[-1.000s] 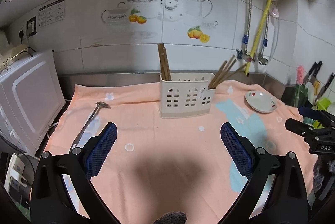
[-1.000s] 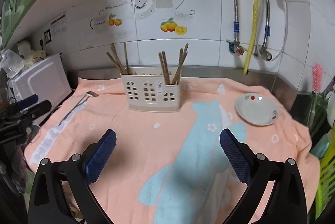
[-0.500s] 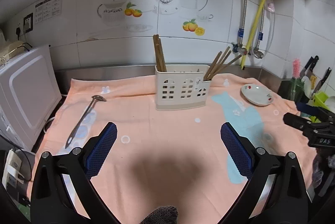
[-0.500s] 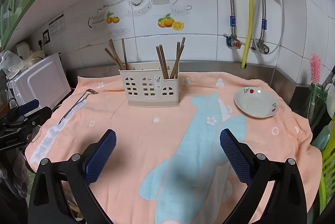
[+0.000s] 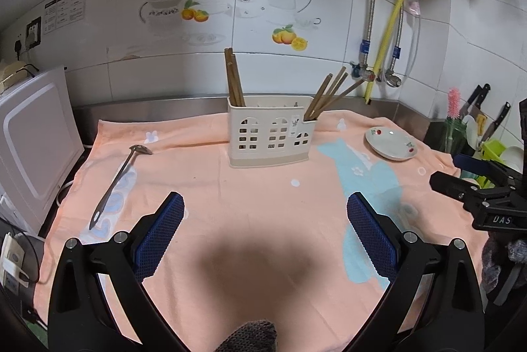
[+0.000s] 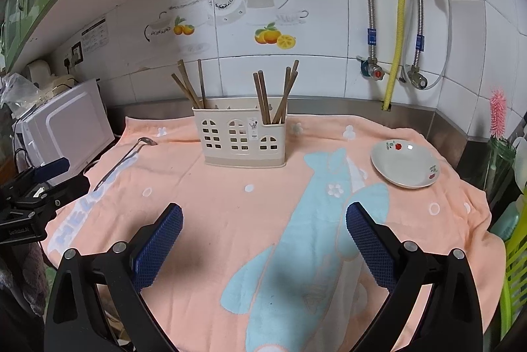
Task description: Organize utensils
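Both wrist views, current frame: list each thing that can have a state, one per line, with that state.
Left gripper: open, holding nothing, above the towel.
Right gripper: open, holding nothing.
Utensil holder: upright on the towel, chopsticks in both end compartments.
Chopsticks: standing in the holder, leaning.
Ladle: lying flat on the towel, left of the holder, untouched.
Dish: right way up, nothing in it.
Towel: spread flat over the counter.

Before you: cream utensil holder [image 5: 270, 130] on peach towel [image 6: 230, 220] with pale-blue fish motif; white dish [image 6: 405, 165], red flowers.
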Tool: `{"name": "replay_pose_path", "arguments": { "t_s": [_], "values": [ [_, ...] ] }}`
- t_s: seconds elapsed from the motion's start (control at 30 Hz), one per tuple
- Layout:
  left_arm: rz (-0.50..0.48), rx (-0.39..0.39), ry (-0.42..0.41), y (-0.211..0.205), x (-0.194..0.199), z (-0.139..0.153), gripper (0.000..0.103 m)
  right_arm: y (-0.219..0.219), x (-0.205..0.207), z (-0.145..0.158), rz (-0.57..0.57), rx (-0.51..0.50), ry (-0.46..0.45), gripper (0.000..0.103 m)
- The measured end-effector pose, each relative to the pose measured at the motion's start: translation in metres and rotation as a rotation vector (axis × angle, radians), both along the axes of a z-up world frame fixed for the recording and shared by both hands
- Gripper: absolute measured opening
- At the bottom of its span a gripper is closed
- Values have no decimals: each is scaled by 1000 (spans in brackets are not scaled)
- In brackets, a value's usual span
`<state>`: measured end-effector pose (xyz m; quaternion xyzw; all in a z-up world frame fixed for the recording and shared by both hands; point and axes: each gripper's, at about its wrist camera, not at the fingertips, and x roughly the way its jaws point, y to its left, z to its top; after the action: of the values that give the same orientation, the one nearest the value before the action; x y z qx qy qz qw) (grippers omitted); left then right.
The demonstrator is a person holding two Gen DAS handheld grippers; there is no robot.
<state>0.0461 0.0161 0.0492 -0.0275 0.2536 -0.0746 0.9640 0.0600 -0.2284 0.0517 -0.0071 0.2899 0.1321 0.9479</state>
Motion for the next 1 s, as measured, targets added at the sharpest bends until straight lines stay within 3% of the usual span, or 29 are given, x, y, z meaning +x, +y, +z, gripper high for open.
{"name": "replay_pose_path", "arguments": {
  "t_s": [1.0],
  "values": [
    [10, -13, -17, 1, -6, 0, 98, 5, -6, 1, 29, 9, -20, 96]
  ]
}}
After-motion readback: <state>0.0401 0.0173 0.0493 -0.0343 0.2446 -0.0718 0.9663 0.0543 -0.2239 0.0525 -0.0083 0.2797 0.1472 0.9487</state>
